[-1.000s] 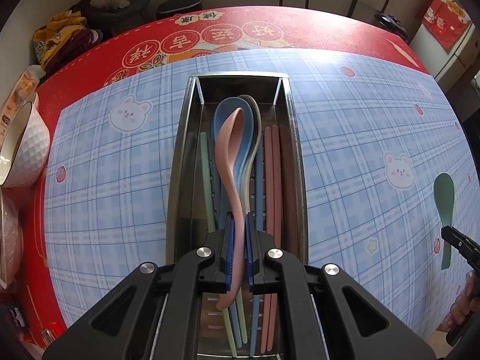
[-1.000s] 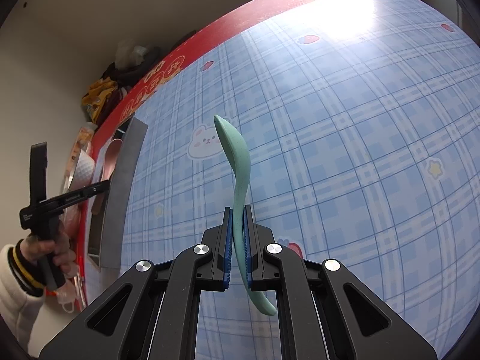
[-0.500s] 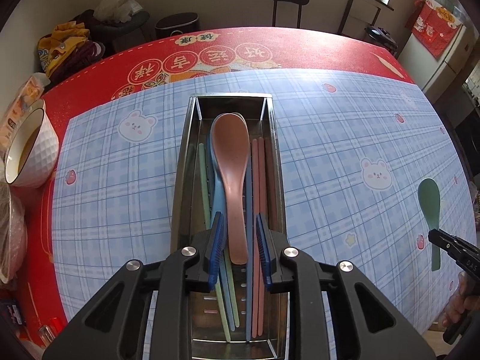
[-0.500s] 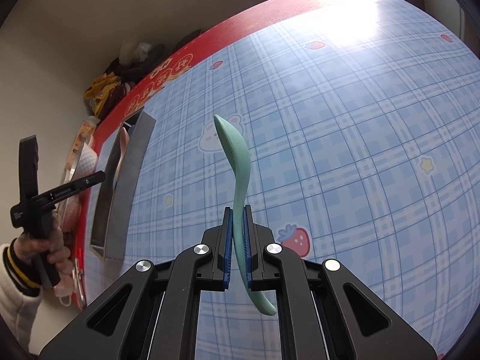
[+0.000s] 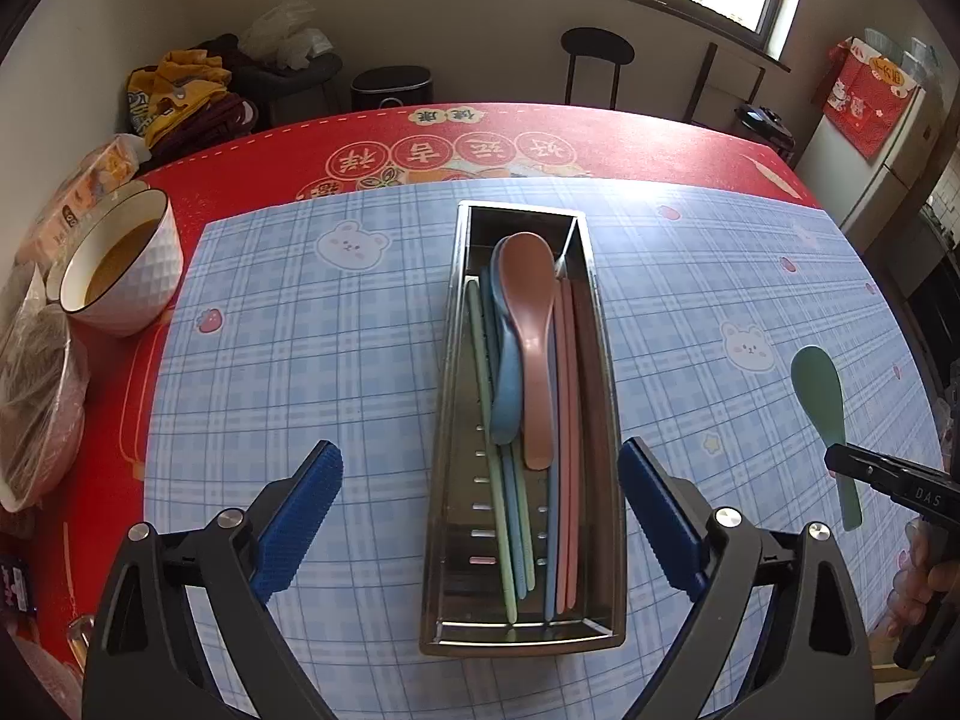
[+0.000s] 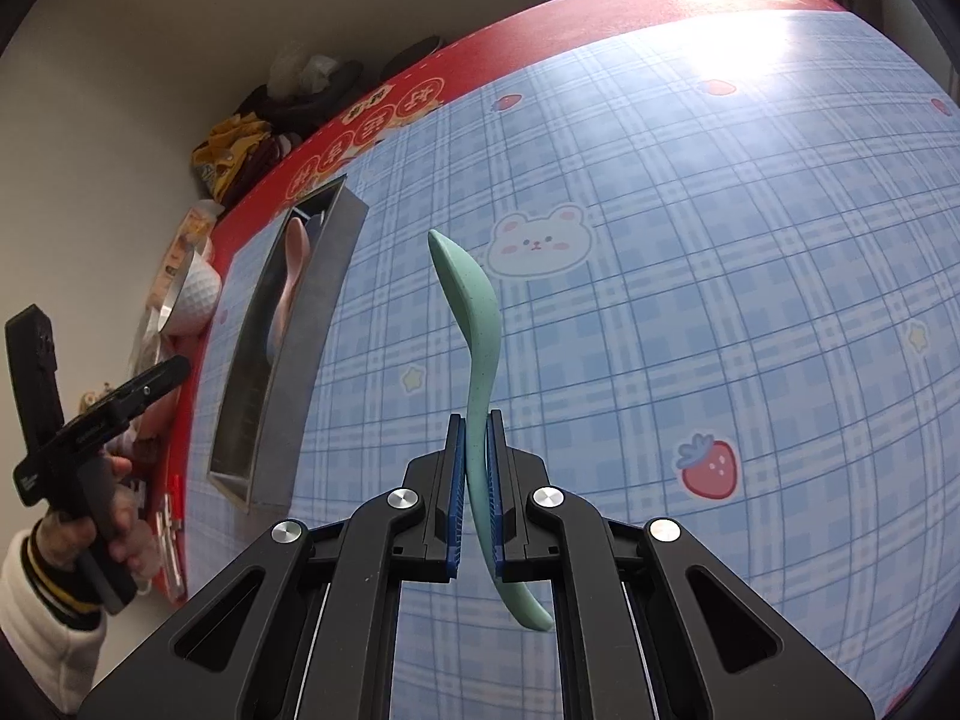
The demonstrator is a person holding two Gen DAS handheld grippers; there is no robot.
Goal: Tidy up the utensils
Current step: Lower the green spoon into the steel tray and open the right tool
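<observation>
A long steel utensil tray (image 5: 609, 396) lies lengthwise on the blue plaid mat. In it a pink spoon (image 5: 531, 324) rests on a blue spoon (image 5: 503, 384), flanked by green, blue and pink chopsticks. My left gripper (image 5: 480, 468) hovers above the tray's near half, its jaws opening wide with nothing between the pads. My right gripper (image 6: 475, 456) is shut on the handle of a mint green spoon (image 6: 474, 312), held in the air over the mat to the right of the tray (image 6: 312, 324). The same green spoon (image 5: 819, 390) shows at the right edge of the left wrist view.
A white bowl (image 5: 129, 264) with brownish liquid stands at the mat's left edge, with a covered dish (image 5: 36, 396) nearer. Snack packets and clothes sit beyond. A stool and a bin stand past the red table's far edge. A sleeved hand (image 6: 90, 534) holds the left gripper's handle.
My left gripper let go of the pink spoon, which now lies flat in the tray, then opened wide and pulled up and back. My right gripper carried the green spoon closer to the tray.
</observation>
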